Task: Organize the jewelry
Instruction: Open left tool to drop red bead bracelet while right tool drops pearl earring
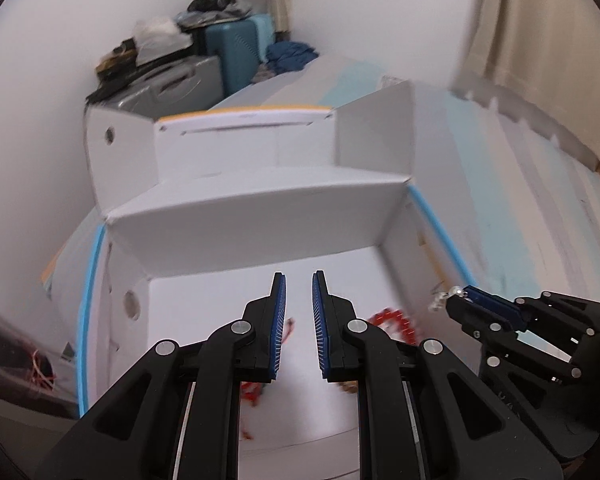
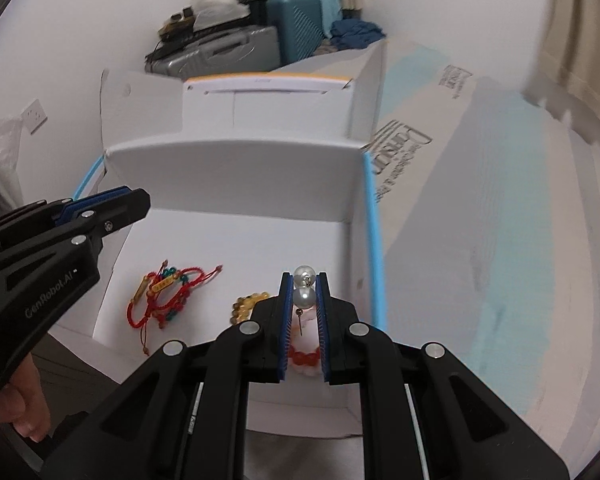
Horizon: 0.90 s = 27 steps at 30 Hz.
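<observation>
Pearl earring (image 2: 305, 292) pinched between right tongs (image 2: 304, 280), over the white box (image 2: 236, 164) floor at its right wall. Tiny, light, hard, round — slips easily; squeeze the bead, not the thin hook. Left tongs (image 1: 299, 280) nearly shut, empty. Beyond-left of right tongs: soft red cord bracelets (image 2: 164, 292).

Pearl earring (image 2: 304, 294) with two white beads clamped between right gripper (image 2: 304, 280) pads, red cord bracelets (image 2: 164, 294) tangled on white box (image 2: 236, 236) floor, amber bead bracelet (image 2: 246, 305) laid beside.
</observation>
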Each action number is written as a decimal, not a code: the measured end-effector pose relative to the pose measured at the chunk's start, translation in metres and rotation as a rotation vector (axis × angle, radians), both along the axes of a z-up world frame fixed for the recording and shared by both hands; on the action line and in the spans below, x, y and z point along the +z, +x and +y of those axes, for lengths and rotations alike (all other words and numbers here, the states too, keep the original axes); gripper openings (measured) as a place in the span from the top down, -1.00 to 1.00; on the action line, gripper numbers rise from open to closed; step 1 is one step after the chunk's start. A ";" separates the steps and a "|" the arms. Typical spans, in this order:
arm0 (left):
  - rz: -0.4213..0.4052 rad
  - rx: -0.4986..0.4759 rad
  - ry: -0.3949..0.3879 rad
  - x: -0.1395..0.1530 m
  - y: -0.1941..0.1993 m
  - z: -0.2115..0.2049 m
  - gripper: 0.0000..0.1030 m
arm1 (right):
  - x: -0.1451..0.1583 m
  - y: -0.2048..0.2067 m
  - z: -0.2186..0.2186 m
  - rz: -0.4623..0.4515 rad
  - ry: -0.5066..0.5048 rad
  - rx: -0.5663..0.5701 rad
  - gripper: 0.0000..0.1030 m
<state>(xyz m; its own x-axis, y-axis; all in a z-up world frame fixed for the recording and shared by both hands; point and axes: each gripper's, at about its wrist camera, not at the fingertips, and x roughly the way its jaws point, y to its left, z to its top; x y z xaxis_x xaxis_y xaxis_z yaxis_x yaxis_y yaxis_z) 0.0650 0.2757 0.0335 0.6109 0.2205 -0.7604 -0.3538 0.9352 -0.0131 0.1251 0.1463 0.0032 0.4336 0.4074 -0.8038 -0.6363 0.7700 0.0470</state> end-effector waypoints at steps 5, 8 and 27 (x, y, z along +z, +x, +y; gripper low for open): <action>0.062 0.053 -0.010 -0.023 -0.004 0.019 0.74 | -0.024 0.000 0.016 0.038 -0.039 0.020 0.80; 0.090 0.061 -0.017 -0.033 -0.006 0.023 0.74 | -0.037 0.001 0.021 0.061 -0.060 0.027 0.80; 0.080 0.096 -0.017 -0.035 -0.014 0.025 0.31 | -0.034 -0.002 0.020 0.052 -0.047 -0.004 -0.11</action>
<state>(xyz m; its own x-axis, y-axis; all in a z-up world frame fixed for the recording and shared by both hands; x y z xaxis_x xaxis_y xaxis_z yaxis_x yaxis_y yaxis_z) 0.0507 0.3004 -0.0016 0.5252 0.2616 -0.8098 -0.4423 0.8969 0.0028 0.1226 0.1662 -0.0311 0.3926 0.3669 -0.8433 -0.6306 0.7749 0.0436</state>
